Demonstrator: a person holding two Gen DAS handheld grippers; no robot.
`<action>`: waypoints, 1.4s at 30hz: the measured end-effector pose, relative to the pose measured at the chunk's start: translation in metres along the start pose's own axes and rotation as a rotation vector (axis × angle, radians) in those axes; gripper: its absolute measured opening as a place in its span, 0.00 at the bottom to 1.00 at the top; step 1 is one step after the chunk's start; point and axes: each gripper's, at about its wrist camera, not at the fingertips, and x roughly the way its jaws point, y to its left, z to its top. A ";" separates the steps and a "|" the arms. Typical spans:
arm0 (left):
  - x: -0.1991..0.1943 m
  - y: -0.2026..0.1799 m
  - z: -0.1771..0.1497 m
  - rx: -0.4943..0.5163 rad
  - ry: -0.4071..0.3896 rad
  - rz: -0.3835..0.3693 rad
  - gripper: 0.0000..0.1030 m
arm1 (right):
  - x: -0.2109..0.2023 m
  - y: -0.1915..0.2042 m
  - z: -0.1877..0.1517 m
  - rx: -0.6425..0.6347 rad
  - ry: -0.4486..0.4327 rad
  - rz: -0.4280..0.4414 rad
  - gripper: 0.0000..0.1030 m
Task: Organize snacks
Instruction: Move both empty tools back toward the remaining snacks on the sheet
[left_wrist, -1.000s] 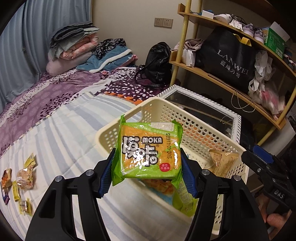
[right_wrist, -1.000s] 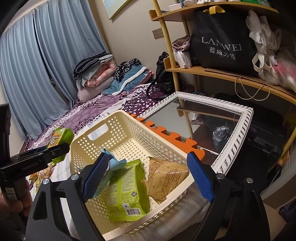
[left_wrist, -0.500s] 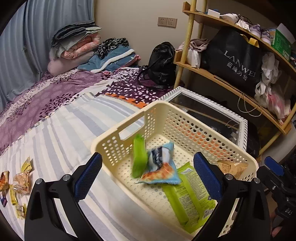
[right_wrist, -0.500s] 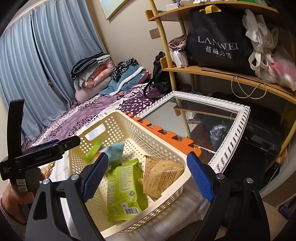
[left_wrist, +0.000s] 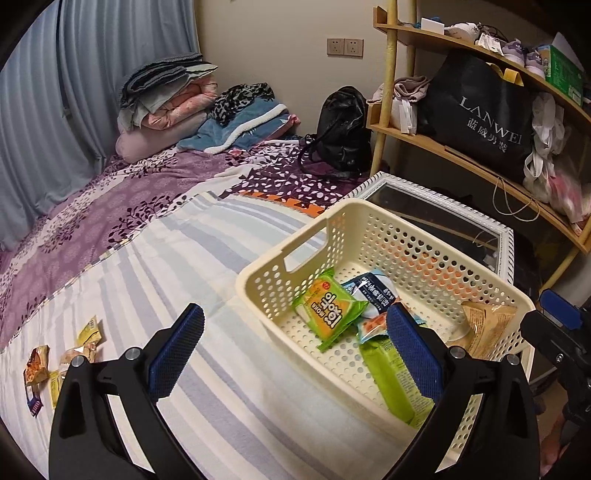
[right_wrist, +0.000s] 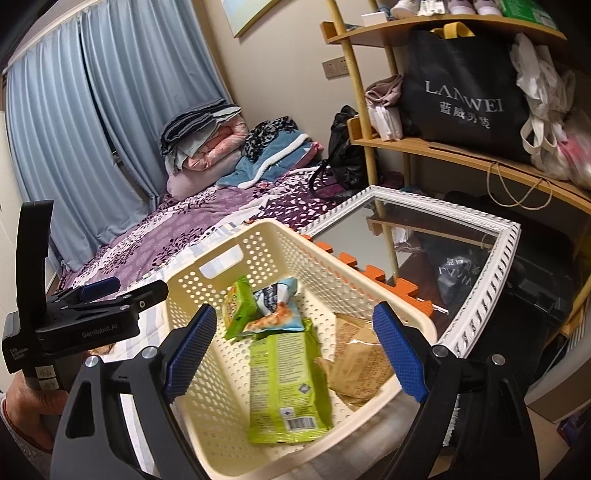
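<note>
- Left gripper (left_wrist: 295, 347): fingers apart, holding nothing, low centre of frame.
- Right gripper (right_wrist: 293, 352): fingers apart, empty, over the basket (right_wrist: 258, 232).
- Moka snack pack (left_wrist: 328, 308) lies inside the basket, above and between the left fingers.
- Advice: fetch the loose candies (left_wrist: 55, 363) at lower left on the bed (left_wrist: 147, 258); pinch each wrapper centrally.

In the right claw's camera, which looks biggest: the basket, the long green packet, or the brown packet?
1. basket
2. long green packet
3. brown packet

The green packet lies nearer the camera, so its lead over the brown one is unsure.
</note>
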 end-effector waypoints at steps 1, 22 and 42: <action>-0.001 0.003 -0.001 -0.003 0.000 0.003 0.97 | 0.000 0.003 0.000 -0.005 0.001 0.004 0.83; -0.038 0.073 -0.024 -0.054 -0.034 0.121 0.97 | 0.009 0.082 -0.006 -0.102 0.026 0.082 0.88; -0.070 0.186 -0.066 -0.222 -0.038 0.210 0.97 | 0.048 0.199 -0.041 -0.271 0.158 0.222 0.88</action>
